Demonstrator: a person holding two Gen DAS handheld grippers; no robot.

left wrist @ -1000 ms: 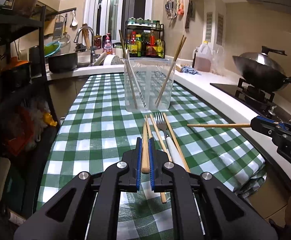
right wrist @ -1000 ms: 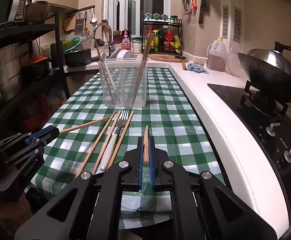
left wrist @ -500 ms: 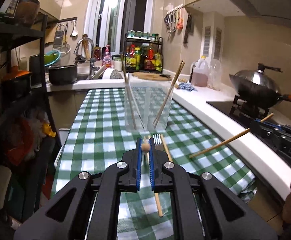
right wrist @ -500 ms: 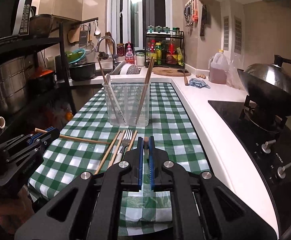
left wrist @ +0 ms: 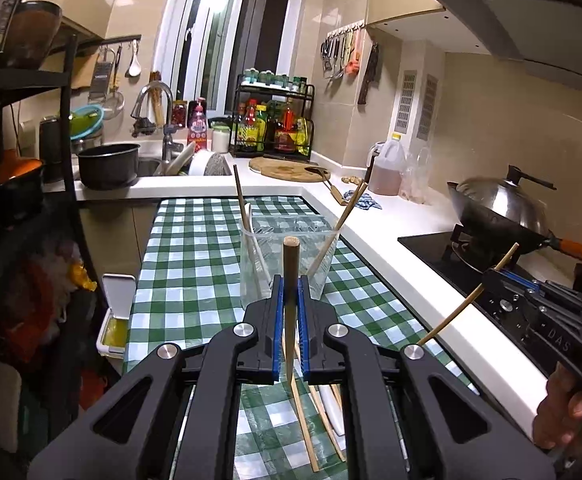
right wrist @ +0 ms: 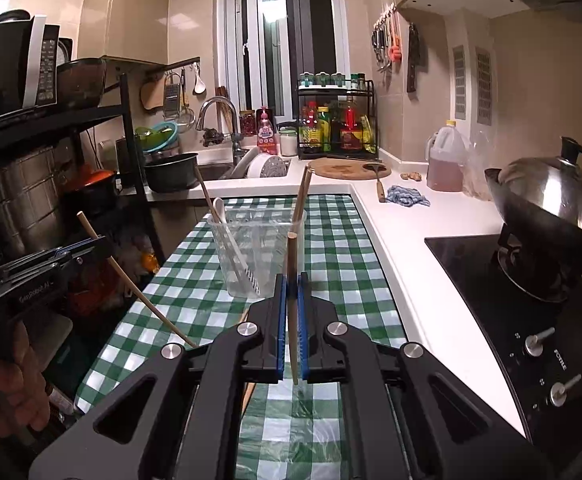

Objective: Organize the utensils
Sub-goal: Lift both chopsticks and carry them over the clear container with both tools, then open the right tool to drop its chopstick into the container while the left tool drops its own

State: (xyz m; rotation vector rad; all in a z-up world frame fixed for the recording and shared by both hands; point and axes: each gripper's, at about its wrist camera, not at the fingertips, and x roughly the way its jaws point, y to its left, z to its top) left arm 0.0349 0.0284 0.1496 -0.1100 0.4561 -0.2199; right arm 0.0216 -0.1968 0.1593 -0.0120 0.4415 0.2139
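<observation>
left tongs (left wrist: 290, 300) clamped shut on 1 wooden chopstick (left wrist: 291, 264), held near upright, thick end up, thin tip hanging over the green checked cloth (left wrist: 195, 264) on the desk. right tongs (right wrist: 291, 300) likewise pinched shut on a second chopstick (right wrist: 292, 256), also near upright. clear plastic holder (left wrist: 287, 240) just ahead of both, already carrying 2 chopsticks and a white-handled piece. more chopsticks and a white-handled utensil (left wrist: 333, 404) left lying on the cloth below.

risks, as a guess: thin round sticks gripped at 1 narrow spot, so likely to pivot or slip between the pads; tip catching the holder's rim and tipping the light holder; striking the sticks already leaning inside and levering them out; both tongs heading for the same opening and colliding; release too high, letting a stick bounce out.

readable writing: "das" on the right tongs' body seen from the left wrist view; "genrobot.ai" on the left tongs' body (right wrist: 35, 296) seen from the right wrist view; "fotile" on the hob (right wrist: 563, 364). bottle labels too small to read.
</observation>
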